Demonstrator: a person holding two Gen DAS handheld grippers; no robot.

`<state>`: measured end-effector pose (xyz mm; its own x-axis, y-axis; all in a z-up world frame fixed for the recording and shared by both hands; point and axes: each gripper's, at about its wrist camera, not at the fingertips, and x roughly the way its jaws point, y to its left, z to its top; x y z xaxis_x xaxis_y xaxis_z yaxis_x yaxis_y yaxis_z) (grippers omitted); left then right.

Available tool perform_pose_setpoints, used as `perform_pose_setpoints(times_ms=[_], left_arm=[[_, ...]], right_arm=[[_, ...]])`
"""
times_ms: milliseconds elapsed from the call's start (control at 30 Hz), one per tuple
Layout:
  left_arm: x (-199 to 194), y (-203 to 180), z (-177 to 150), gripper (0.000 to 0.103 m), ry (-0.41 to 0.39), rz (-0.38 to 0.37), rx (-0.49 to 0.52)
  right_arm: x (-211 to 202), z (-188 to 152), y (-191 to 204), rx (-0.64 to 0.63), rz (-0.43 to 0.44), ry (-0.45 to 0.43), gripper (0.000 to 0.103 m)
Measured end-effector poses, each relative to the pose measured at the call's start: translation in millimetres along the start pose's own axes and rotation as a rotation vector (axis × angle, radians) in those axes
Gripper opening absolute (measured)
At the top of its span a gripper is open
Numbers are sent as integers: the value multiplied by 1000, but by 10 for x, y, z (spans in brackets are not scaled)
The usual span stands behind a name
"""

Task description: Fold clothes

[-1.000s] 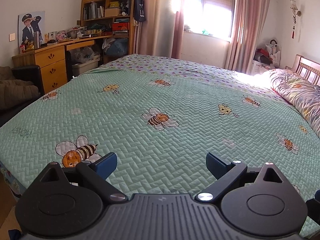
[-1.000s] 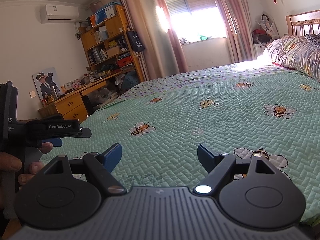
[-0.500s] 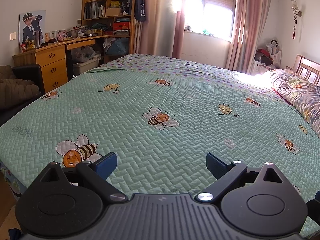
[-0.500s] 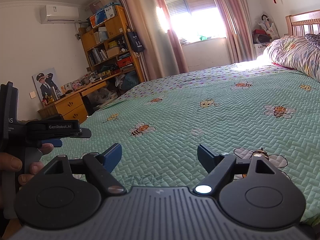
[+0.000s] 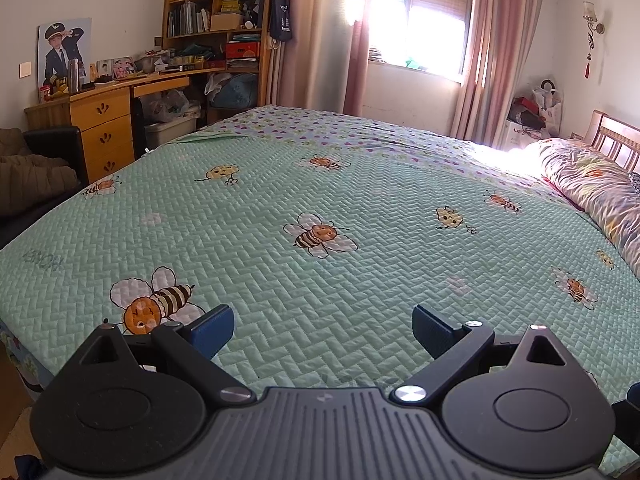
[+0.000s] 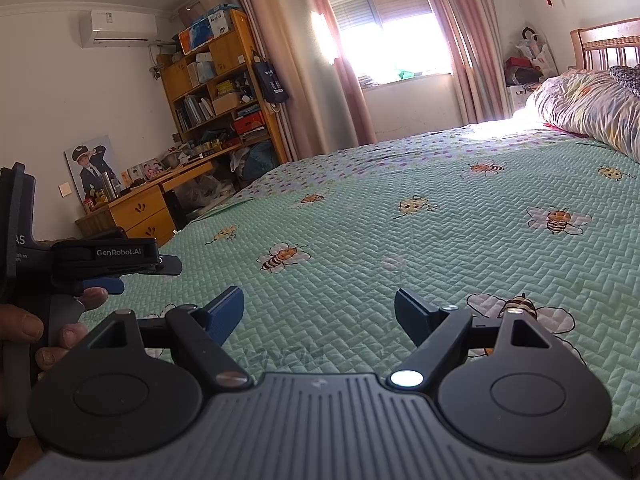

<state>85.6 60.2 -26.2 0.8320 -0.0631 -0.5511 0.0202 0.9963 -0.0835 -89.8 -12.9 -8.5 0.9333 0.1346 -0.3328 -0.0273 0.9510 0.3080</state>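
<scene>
No garment shows in either view. A green quilted bedspread with bee prints (image 5: 320, 208) (image 6: 400, 240) covers the bed. My left gripper (image 5: 323, 330) hovers over the near edge of the bed, open, with nothing between its blue-padded fingers. My right gripper (image 6: 319, 312) stands open too, over the same near edge, with an empty gap. In the right wrist view the left gripper (image 6: 120, 270) appears from the side at the left, held by a person's hand (image 6: 60, 332).
A rolled floral duvet (image 5: 592, 192) (image 6: 588, 108) lies at the headboard on the right. A wooden desk with drawers (image 5: 104, 128) and a bookshelf (image 5: 216, 28) stand left of the bed. Curtains and a bright window (image 5: 416, 20) fill the far wall.
</scene>
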Motion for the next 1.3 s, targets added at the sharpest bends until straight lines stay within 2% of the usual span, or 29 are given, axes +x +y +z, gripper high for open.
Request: perform_pose_setpoints(times_ms=[1300], left_arm=[[8,-10,5,96,-1,-7,2]], right_arm=[[6,-14,19,-4,1,10,83]])
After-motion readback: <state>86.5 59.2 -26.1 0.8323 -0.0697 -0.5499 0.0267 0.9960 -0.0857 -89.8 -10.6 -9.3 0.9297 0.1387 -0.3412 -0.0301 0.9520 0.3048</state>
